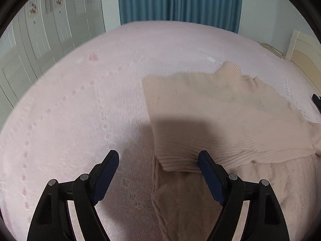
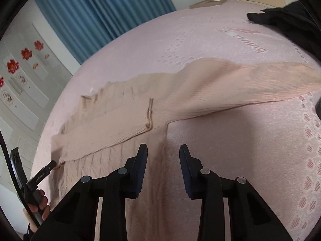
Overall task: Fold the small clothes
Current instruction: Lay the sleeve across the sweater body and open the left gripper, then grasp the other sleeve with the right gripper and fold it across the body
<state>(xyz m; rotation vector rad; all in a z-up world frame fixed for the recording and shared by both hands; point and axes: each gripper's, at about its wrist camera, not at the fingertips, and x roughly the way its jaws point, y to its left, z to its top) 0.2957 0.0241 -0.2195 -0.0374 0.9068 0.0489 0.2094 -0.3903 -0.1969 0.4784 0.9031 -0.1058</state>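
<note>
On the pink bed (image 1: 80, 110) a beige ribbed sweater (image 1: 220, 108) lay soft and limp at one o'clock of the left gripper (image 1: 158, 158), best pinched at the folded cuff, both grippers' jaws open, empty.

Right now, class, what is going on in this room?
A person is folding a beige ribbed knit sweater spread on a pink patterned bedspread. One sleeve is already folded across the body; the other sleeve still lies stretched outward. Both the left tongs and right tongs hover open over the sweater, gripping nothing.
</note>
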